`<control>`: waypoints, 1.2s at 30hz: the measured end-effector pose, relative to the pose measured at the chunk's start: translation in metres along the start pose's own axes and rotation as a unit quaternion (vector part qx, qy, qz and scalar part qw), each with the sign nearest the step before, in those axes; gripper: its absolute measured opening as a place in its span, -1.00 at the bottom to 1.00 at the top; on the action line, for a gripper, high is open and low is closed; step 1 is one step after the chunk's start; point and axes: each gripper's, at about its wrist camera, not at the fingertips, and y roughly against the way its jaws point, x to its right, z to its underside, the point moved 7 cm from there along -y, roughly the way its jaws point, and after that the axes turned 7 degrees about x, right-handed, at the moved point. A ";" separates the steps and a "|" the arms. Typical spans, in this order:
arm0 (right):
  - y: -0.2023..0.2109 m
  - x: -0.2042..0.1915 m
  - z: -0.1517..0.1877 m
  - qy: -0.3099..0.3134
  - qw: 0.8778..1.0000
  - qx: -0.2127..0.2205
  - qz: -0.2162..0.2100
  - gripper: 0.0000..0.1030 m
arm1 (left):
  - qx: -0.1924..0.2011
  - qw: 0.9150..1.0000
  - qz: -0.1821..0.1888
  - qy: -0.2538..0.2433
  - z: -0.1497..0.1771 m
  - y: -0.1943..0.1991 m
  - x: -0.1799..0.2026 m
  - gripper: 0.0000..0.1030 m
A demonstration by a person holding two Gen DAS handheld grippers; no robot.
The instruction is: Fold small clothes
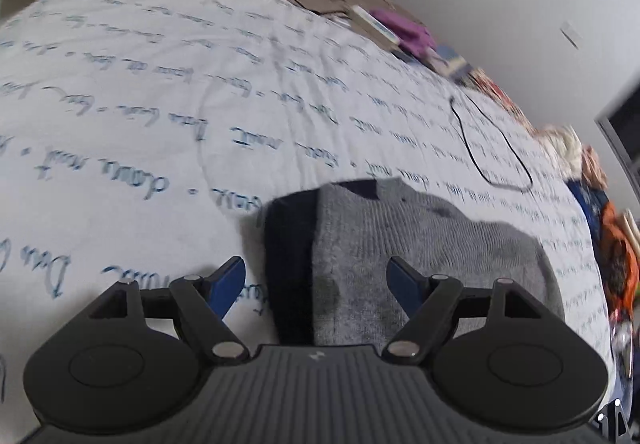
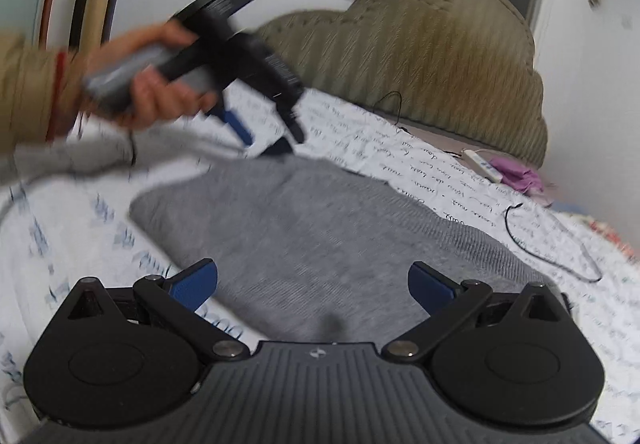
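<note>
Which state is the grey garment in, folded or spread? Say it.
Folded, apparently: the grey garment lies as a compact doubled pad on the bedsheet, dark band along one edge, both grippers clear.

The near part of the grey garment (image 1: 420,244) is hidden behind the left gripper (image 1: 316,284). Clutter along the bed's (image 1: 140,84) right edge is blurred beyond recognition. The hand (image 2: 156,84) is smeared by motion.

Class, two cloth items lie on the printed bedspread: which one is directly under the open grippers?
The grey knitted garment with a dark band; the purple cloth lies far off by the headboard.
</note>
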 end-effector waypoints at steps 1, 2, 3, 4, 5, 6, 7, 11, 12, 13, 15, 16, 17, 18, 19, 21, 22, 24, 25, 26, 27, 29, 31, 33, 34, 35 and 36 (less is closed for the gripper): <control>0.000 -0.010 0.003 0.019 1.000 -0.007 0.008 0.99 | -0.001 1.000 0.005 -0.004 0.000 -0.003 0.001 0.51; -0.003 -0.017 0.006 0.042 0.999 -0.014 0.018 0.99 | -0.001 1.000 0.012 -0.003 -0.001 -0.006 0.001 0.51; -0.006 -0.025 0.008 0.064 0.997 -0.020 0.029 0.99 | -0.005 1.000 0.021 0.002 -0.001 -0.010 0.000 0.51; -0.010 -0.032 0.010 0.086 0.995 -0.025 0.039 0.99 | -0.009 0.999 0.030 0.010 -0.001 -0.014 0.000 0.51; -0.015 -0.039 0.013 0.107 0.993 -0.030 0.047 0.99 | -0.015 0.999 0.039 0.019 -0.001 -0.020 -0.001 0.51; -0.019 -0.045 0.016 0.124 0.990 -0.035 0.053 0.99 | -0.020 0.998 0.044 0.029 -0.001 -0.025 -0.002 0.51; -0.024 -0.050 0.016 0.135 0.988 -0.036 0.059 0.99 | -0.024 0.998 0.050 0.038 0.000 -0.030 -0.004 0.51; -0.044 -0.059 0.007 0.172 0.981 -0.023 0.091 0.99 | -0.034 0.995 0.079 0.058 -0.002 -0.043 -0.003 0.51; -0.050 -0.061 0.006 0.180 0.979 -0.022 0.097 0.99 | -0.035 0.994 0.086 0.059 -0.003 -0.044 -0.002 0.51; -0.056 -0.062 0.004 0.187 0.977 -0.022 0.099 0.99 | -0.037 0.993 0.091 0.060 -0.004 -0.046 0.000 0.51; -0.066 -0.064 0.000 0.192 0.976 -0.018 0.105 0.99 | -0.044 0.992 0.098 0.062 -0.006 -0.050 0.002 0.51; -0.072 -0.065 -0.002 0.196 0.975 -0.016 0.107 0.99 | -0.045 0.992 0.097 0.062 -0.006 -0.052 0.003 0.51; -0.076 -0.066 -0.004 0.199 0.974 -0.014 0.109 0.99 | -0.044 0.993 0.095 0.061 -0.006 -0.054 0.003 0.51; -0.080 -0.068 -0.006 0.200 0.974 -0.012 0.110 0.98 | -0.040 0.993 0.092 0.061 -0.006 -0.055 0.004 0.51; -0.082 -0.069 -0.008 0.201 0.973 -0.010 0.110 0.98 | -0.036 0.994 0.086 0.061 -0.006 -0.055 0.006 0.51; -0.088 -0.070 -0.011 0.203 0.973 -0.006 0.112 0.98 | -0.026 0.996 0.071 0.055 -0.006 -0.056 0.010 0.51; -0.091 -0.071 -0.013 0.203 0.973 -0.004 0.111 0.97 | -0.022 0.997 0.063 0.044 -0.006 -0.056 0.013 0.51; -0.095 -0.071 -0.015 0.202 0.973 -0.002 0.111 0.96 | -0.018 0.999 0.043 0.019 -0.005 -0.058 0.019 0.51; -0.096 -0.070 -0.016 0.202 0.973 0.001 0.111 0.96 | -0.017 0.999 0.034 0.007 -0.005 -0.059 0.022 0.51; -0.097 -0.070 -0.017 0.201 0.973 0.003 0.111 0.96 | -0.016 1.000 0.026 -0.005 -0.004 -0.060 0.025 0.51; -0.098 -0.071 -0.018 0.202 0.973 0.005 0.111 0.95 | -0.016 1.000 0.020 -0.016 -0.003 -0.061 0.028 0.51; -0.098 -0.072 -0.019 0.207 0.972 0.013 0.111 0.94 | -0.013 0.999 0.010 -0.033 -0.002 -0.063 0.032 0.51; -0.099 -0.074 -0.019 0.210 0.972 0.017 0.107 0.85 | -0.012 0.999 0.003 -0.048 0.000 -0.065 0.036 0.50; -0.098 -0.077 -0.018 0.214 0.972 0.021 0.101 0.72 | -0.012 0.998 -0.006 -0.063 0.002 -0.067 0.039 0.50; -0.098 -0.079 -0.018 0.216 0.971 0.022 0.095 0.61 | -0.012 0.997 -0.008 -0.069 0.002 -0.067 0.040 0.50; -0.094 -0.085 -0.016 0.219 0.971 0.023 0.091 0.56 | -0.012 0.997 -0.011 -0.074 0.003 -0.068 0.042 0.50; -0.093 -0.088 -0.014 0.222 0.971 0.024 0.088 0.47 | -0.011 0.997 -0.013 -0.078 0.003 -0.068 0.043 0.50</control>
